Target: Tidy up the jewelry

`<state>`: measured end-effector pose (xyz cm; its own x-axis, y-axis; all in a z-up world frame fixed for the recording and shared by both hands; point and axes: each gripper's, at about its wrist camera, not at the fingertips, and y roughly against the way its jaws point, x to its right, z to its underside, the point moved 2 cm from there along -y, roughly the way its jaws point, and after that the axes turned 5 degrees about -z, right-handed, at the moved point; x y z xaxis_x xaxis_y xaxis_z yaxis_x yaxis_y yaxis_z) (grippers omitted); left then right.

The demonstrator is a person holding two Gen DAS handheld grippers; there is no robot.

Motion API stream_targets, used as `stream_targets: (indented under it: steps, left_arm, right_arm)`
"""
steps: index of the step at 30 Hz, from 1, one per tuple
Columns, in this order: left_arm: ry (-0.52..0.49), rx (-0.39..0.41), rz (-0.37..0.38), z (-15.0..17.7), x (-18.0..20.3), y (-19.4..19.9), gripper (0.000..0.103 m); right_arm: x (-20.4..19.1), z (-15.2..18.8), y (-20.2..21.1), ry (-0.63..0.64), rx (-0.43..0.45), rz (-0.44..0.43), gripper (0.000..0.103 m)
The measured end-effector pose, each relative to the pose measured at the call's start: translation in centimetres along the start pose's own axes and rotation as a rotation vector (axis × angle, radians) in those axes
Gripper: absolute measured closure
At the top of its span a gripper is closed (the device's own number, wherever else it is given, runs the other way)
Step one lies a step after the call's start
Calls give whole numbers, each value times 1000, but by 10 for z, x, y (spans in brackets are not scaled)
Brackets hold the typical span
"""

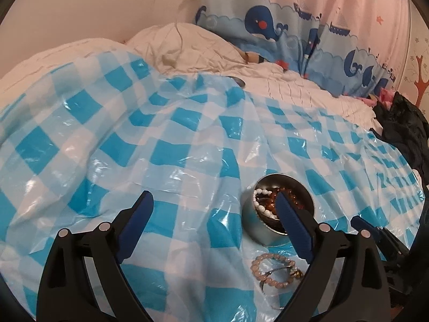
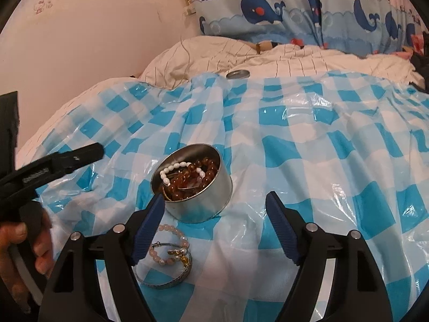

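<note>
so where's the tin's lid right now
In the right wrist view the lid lies far back on the bed, at the far edge of the checked plastic sheet, well beyond the open tin.

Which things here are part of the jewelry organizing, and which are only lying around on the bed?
Part of the job:
- round metal tin holding a white bead bracelet and amber bead bracelets
- pink bead bracelet and metal bangle on the checkered plastic sheet
- tin lid

Lying about:
- whale curtain
- pillow
- black garment
</note>
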<state>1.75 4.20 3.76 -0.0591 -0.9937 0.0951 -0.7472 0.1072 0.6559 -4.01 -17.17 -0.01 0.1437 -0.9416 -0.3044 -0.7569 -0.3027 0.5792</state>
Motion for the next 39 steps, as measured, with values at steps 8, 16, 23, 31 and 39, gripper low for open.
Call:
stream_targets:
  steps: [8, 16, 23, 31, 39]
  left_arm:
    - [-33, -10, -59, 26, -22, 23, 14]
    - [-6, -28, -98, 58, -47, 43, 14]
    - [6, -4, -109, 77, -56, 72, 14]
    - [-18, -12, -112, 80, -46, 70, 14]
    - [0, -6, -82, 66, -26, 39, 14]
  right_arm:
    - [-18, 7, 9, 41, 1, -5, 24]
    - [-31, 28, 23, 80, -4, -17, 23]
    - [-33, 32, 38, 70, -3, -33, 23]
    - [-48, 29, 58, 87, 35, -50, 15]
    - [-35, 30, 53, 95, 14, -4, 15]
